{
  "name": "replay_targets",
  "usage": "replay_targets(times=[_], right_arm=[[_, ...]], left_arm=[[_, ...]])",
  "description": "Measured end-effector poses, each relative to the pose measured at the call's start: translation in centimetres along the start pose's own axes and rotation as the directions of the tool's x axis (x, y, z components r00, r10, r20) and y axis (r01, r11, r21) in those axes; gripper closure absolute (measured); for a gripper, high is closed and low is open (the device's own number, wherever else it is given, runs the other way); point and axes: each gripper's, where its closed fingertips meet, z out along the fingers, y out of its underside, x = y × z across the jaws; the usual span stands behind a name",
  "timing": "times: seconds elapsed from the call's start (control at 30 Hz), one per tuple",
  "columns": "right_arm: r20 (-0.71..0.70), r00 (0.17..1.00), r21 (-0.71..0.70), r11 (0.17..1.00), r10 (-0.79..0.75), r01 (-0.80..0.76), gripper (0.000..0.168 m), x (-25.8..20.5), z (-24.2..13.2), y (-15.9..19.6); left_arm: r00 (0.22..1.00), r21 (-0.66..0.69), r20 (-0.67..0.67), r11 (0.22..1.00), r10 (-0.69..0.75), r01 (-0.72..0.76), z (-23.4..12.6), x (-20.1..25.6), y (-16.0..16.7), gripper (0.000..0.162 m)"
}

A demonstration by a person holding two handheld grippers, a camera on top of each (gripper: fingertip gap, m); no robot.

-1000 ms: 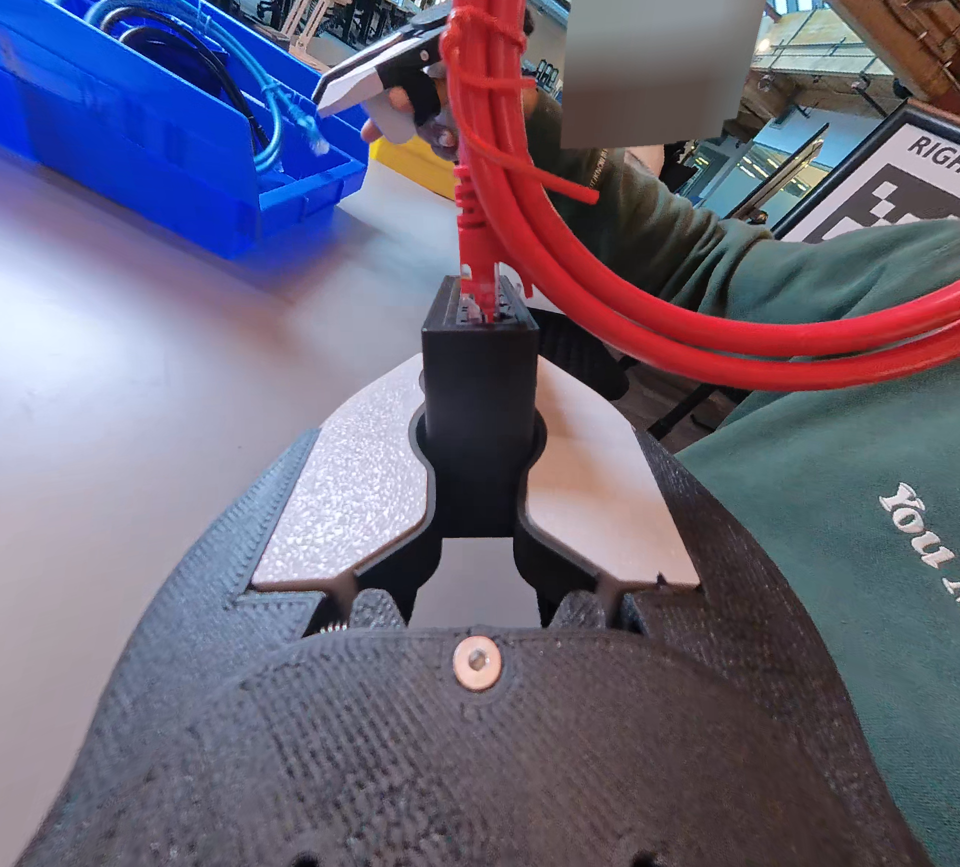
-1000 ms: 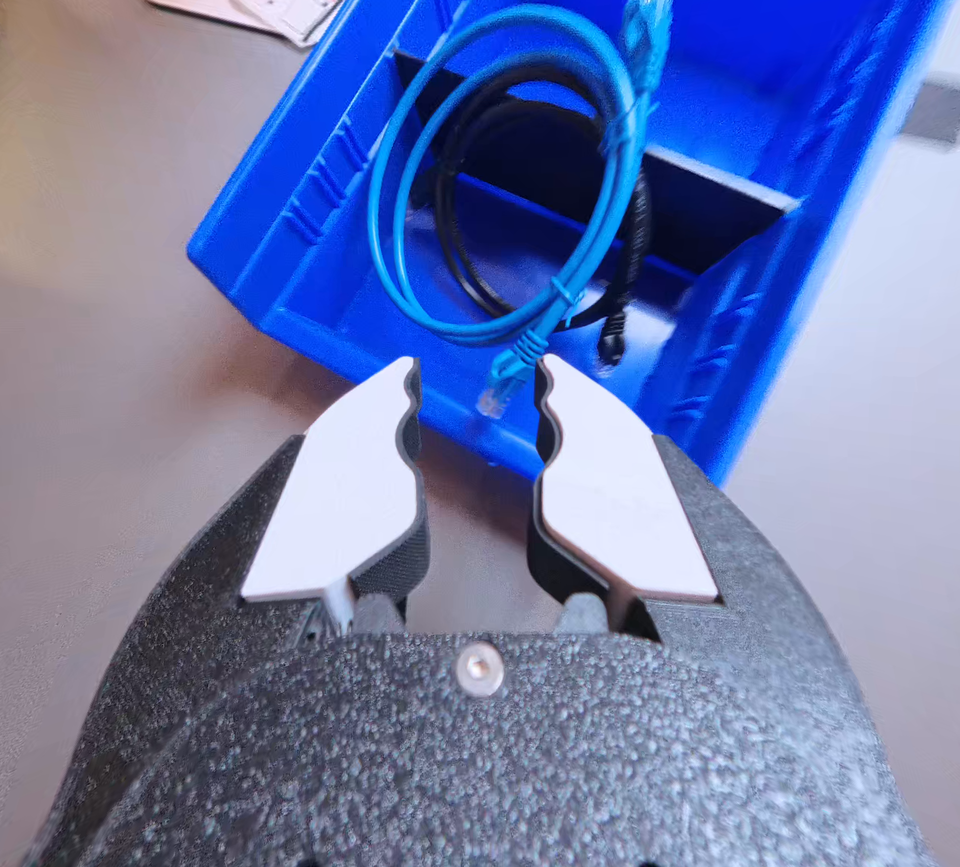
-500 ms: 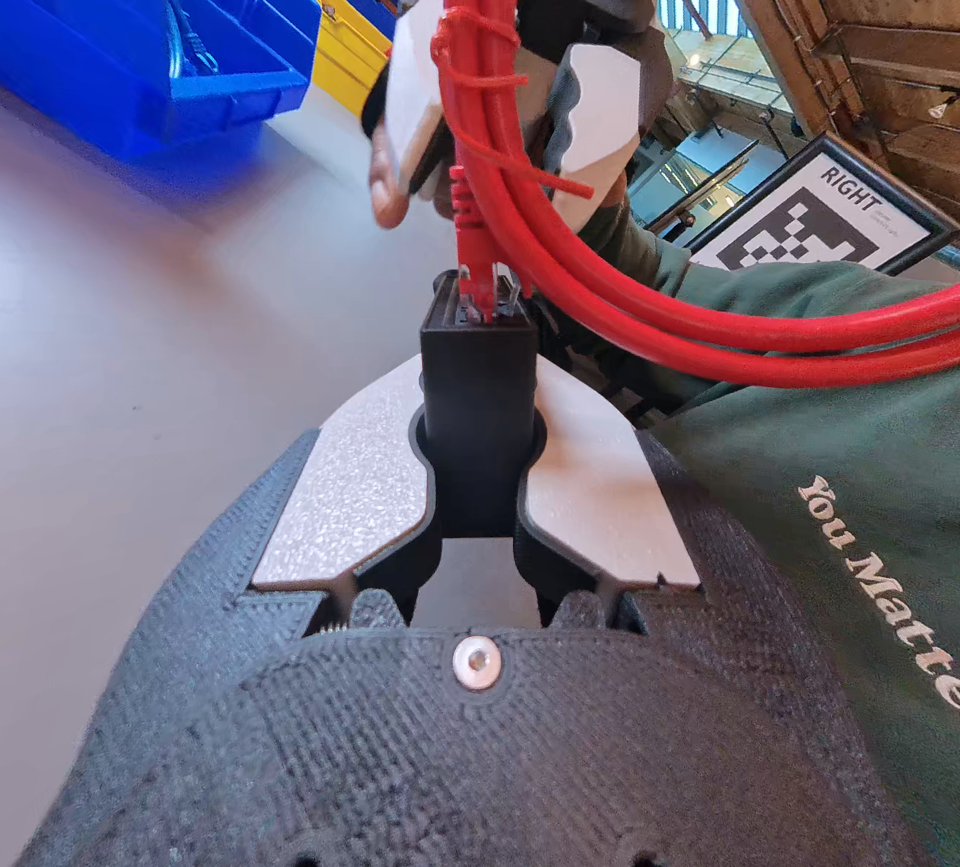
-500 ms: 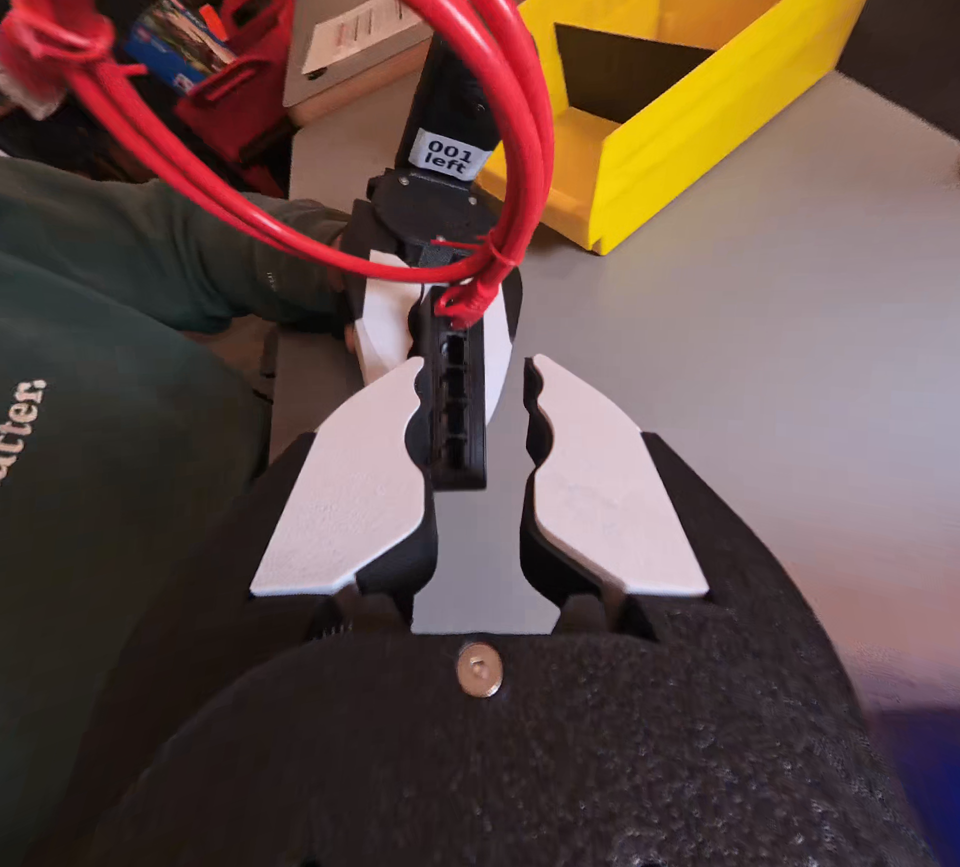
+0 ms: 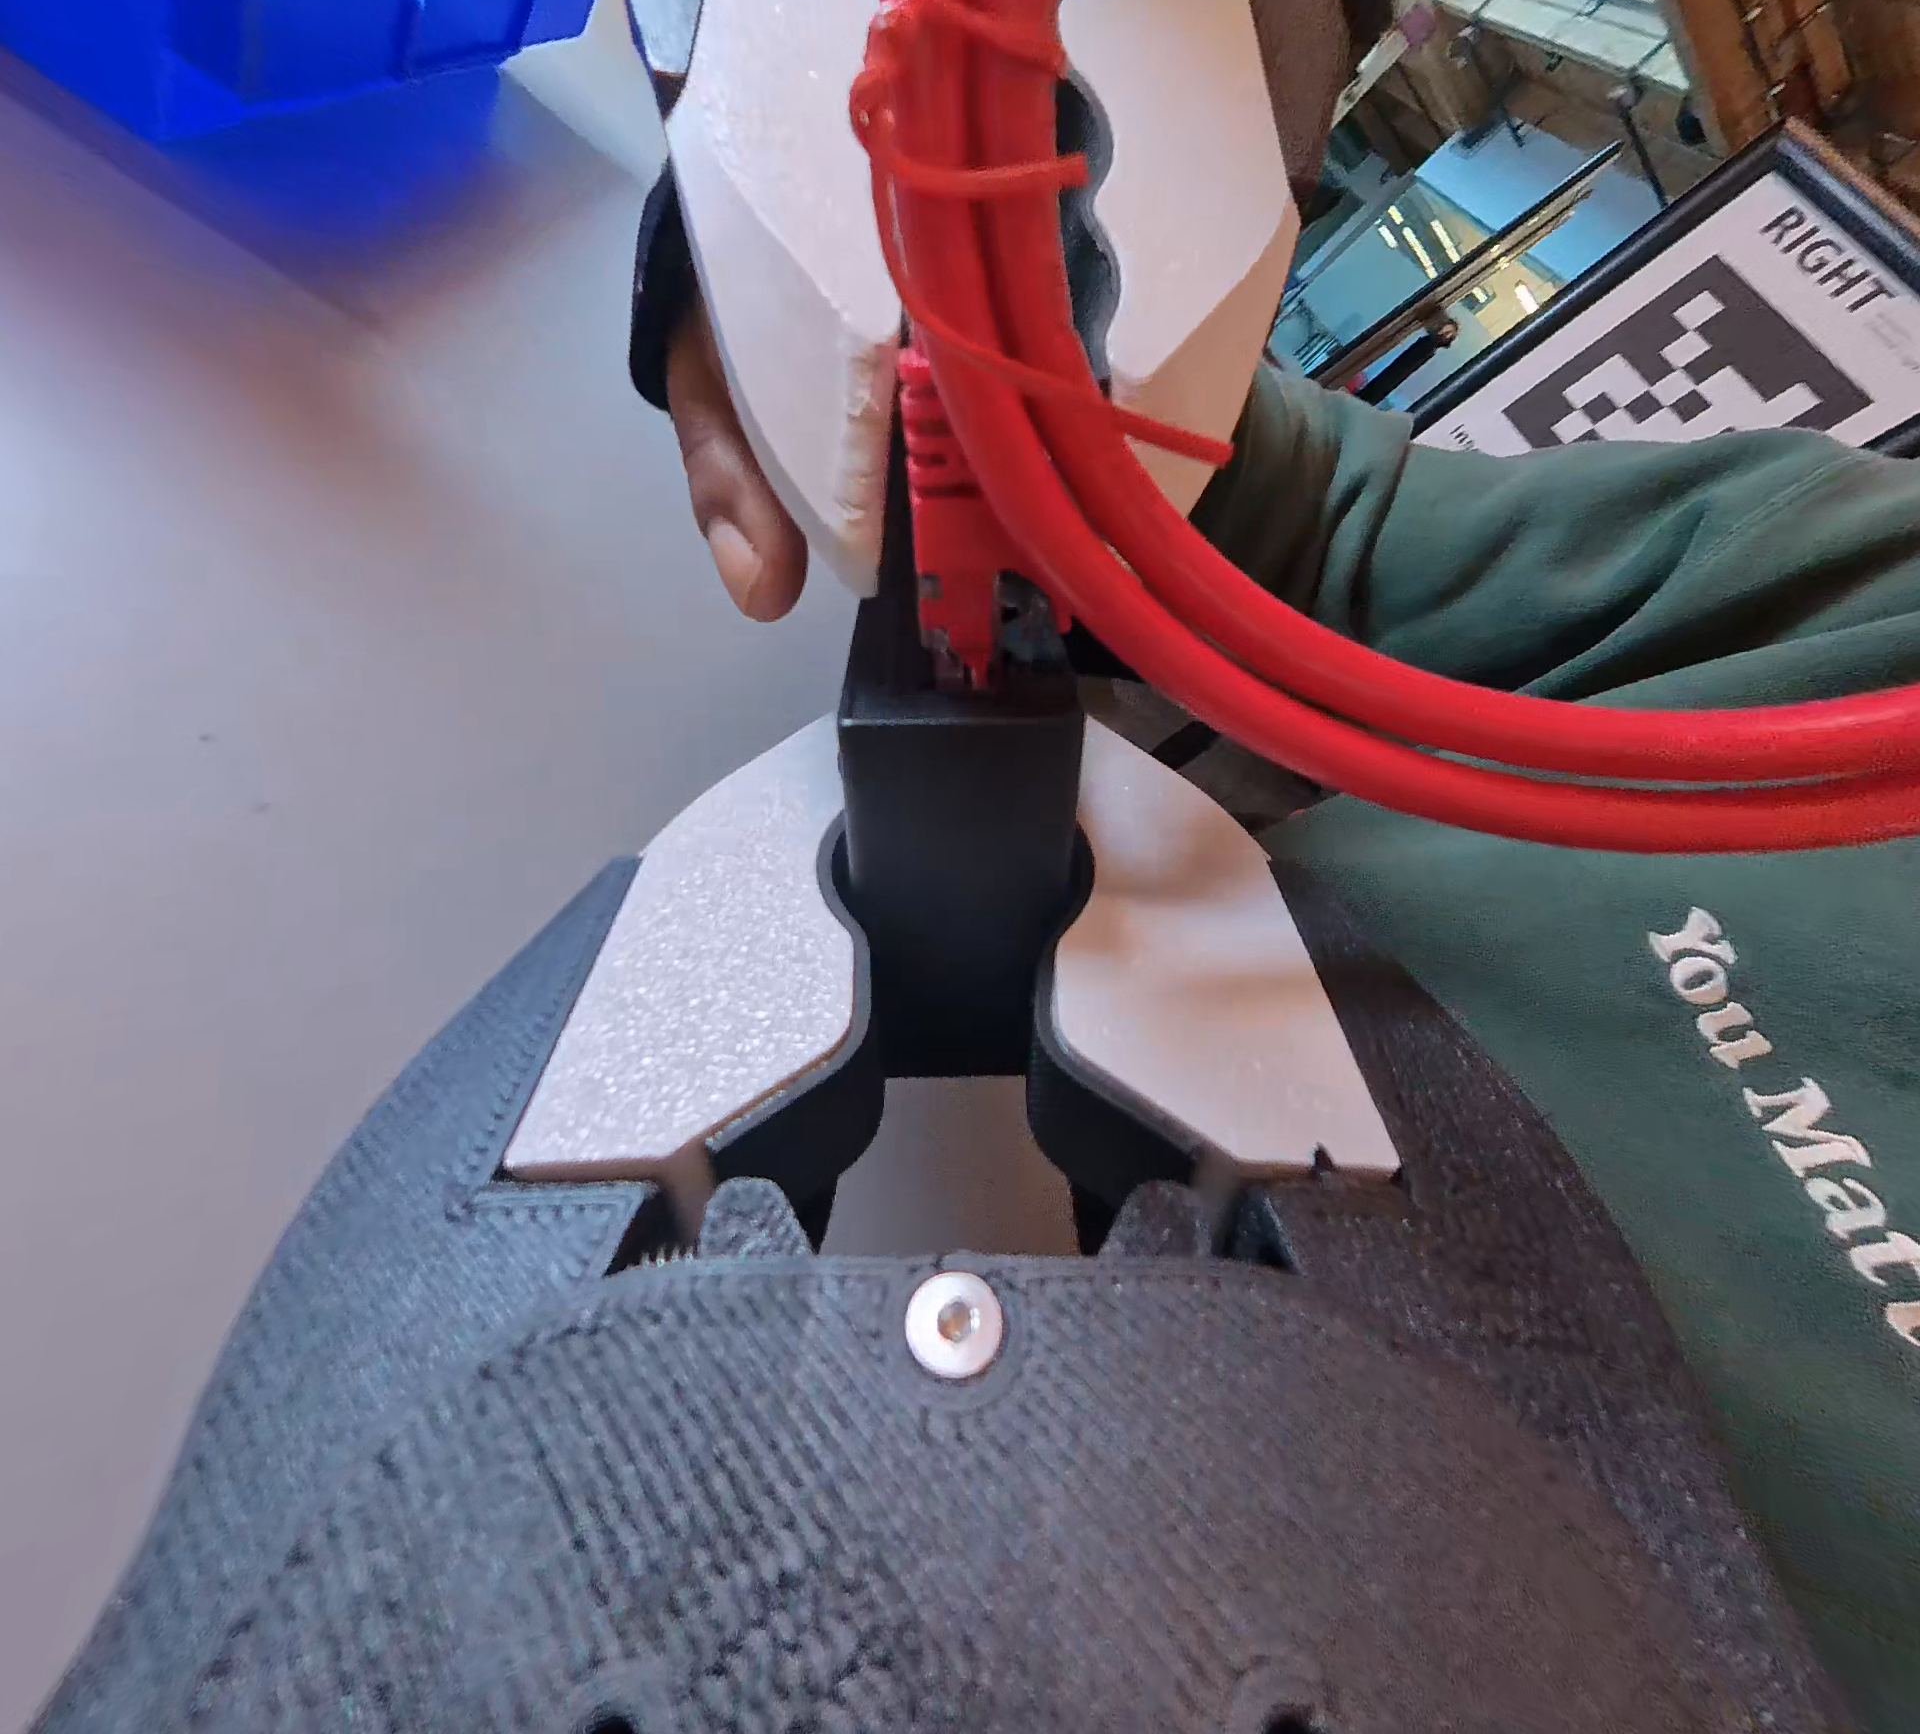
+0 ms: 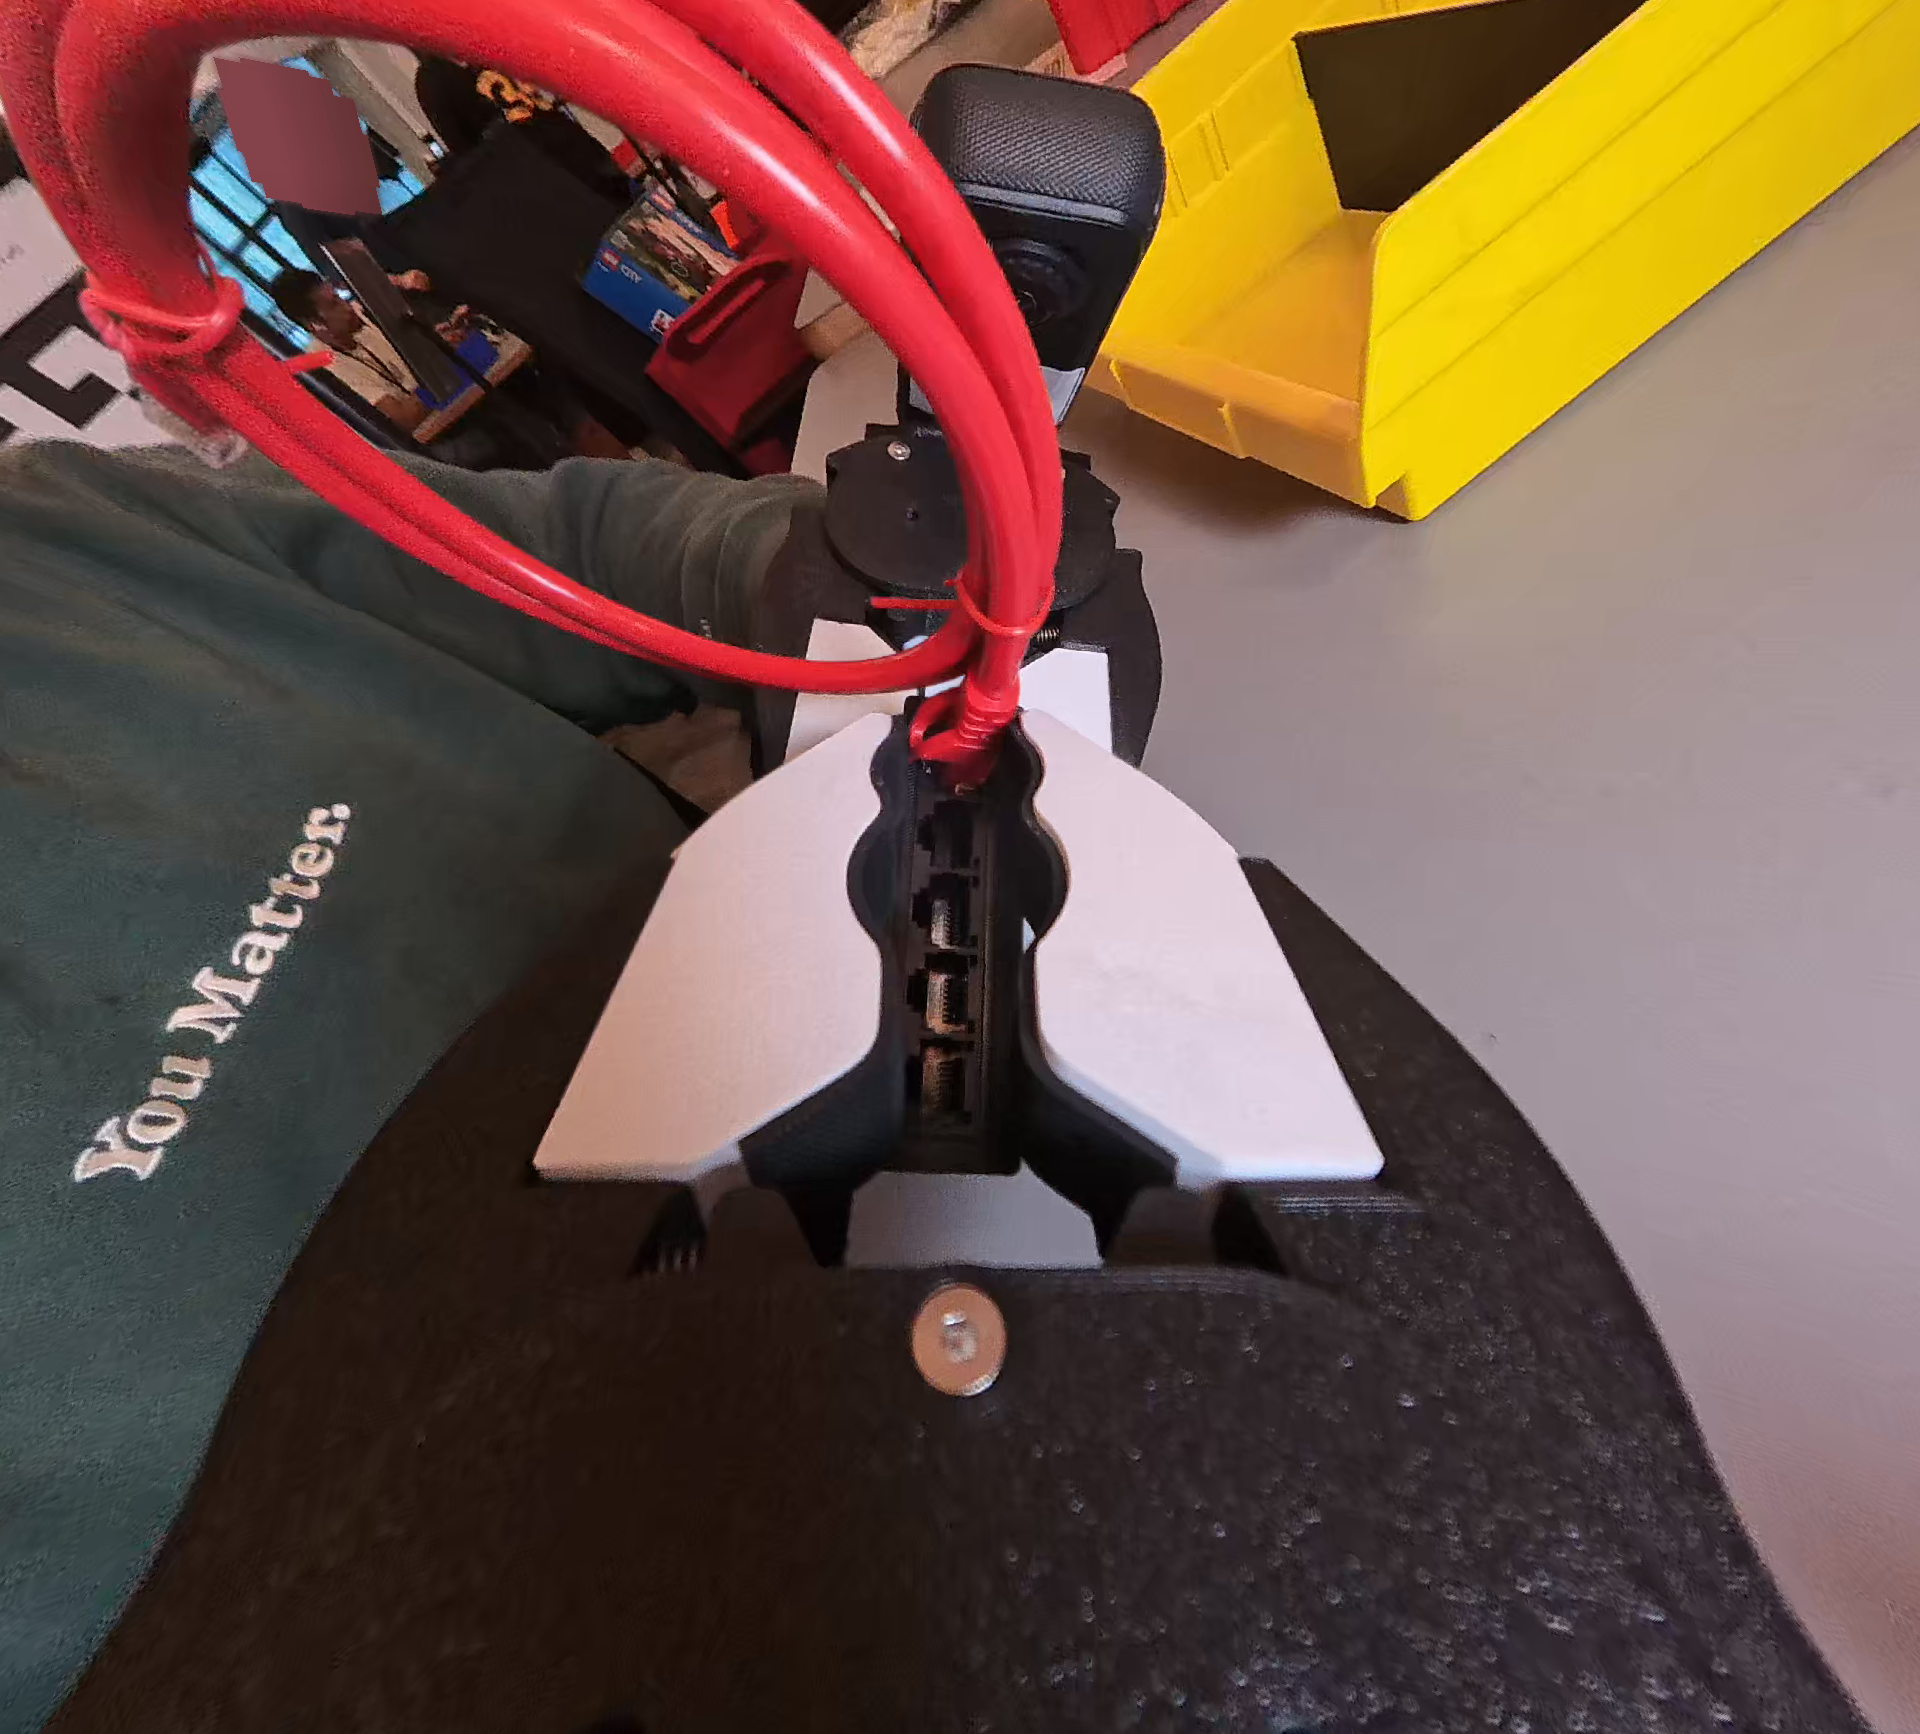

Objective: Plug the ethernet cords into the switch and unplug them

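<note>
Right hand-held gripper [image 6: 961, 863] arrived, straddling switch [image 6: 954, 978]; left hand-held gripper [image 5: 961, 837] clamps switch

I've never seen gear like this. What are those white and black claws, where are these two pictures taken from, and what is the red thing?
Each claw is a hand-held gripper: a person holds one in each hand, and a camera on each looks along its two fingers. The left hand-held gripper is clamped on a small black box, the switch. The right wrist view shows the right hand-held gripper with its fingers on either side of the same switch, along its row of ports; whether it squeezes yet is unclear. The red ethernet cord, a tied coil, has one plug in an end port. On the grey table sit a yellow bin and a blue bin.
</note>
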Motion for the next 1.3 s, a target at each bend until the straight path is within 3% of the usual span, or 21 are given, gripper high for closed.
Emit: replay_targets(times=[0.17, 0.27, 0.37, 0.43, 0.67, 0.73, 0.87, 1.13, 1.3], right_arm=[[-0.036, 0.995, 0.017, 0.995, -0.098, 0.099, 0.153, -0.3, -0.2, 0.5], [-0.042, 0.992, 0.085, 0.989, -0.118, 0.121, 0.154, -0.8, -1.0, 0.1], [-0.003, 0.998, 0.106, 0.993, -0.056, 0.056, 0.154, -0.7, -1.4, 0.5], [0.029, 0.999, 0.140, 0.990, -0.020, 0.015, 0.154, -0.5, -1.3, 0.7], [-0.038, 0.995, 0.162, 0.981, -0.097, 0.102, 0.154, -0.1, -1.0, 0.5], [-0.012, 0.998, 0.204, 0.977, -0.054, 0.055, 0.154, 0.0, -0.8, 0.3], [-0.036, 0.999, 0.242, 0.970, -0.009, 0.018, 0.153, 1.3, -0.6, 0.4], [-0.265, 0.916, 0.107, 0.935, -0.302, 0.339, 0.152, 0.7, -0.7, -0.1], [-0.233, 0.932, 0.103, 0.946, -0.278, 0.307, 0.152, 0.7, -1.0, 0.5]], left_arm=[[0.992, -0.038, 0.085, 0.995, 0.090, -0.087, 0.2, -0.7, 0.4, 0.132], [0.993, 0.032, 0.061, 0.994, 0.099, -0.101, -0.2, -0.2, -0.8, 0.125], [0.985, 0.099, 0.099, 0.984, 0.141, -0.151, -0.8, -0.3, -1.9, 0.131], [0.979, 0.063, 0.123, 0.983, 0.162, -0.171, -0.8, -0.6, -1.5, 0.133], [1.000, 0.077, 0.028, 0.997, 0.011, -0.013, -0.8, -0.1, -1.4, 0.133], [0.996, 0.110, -0.049, 0.991, -0.074, 0.079, -1.0, 0.4, -1.7, 0.133], [0.979, 0.141, -0.079, 0.970, -0.187, 0.196, -1.4, -0.5, -1.8, 0.133], [0.986, 0.156, -0.049, 0.974, -0.158, 0.163, -1.3, -0.1, -2.1, 0.131], [0.972, 0.149, -0.071, 0.962, -0.222, 0.231, -1.0, 0.1, -1.9, 0.131]])
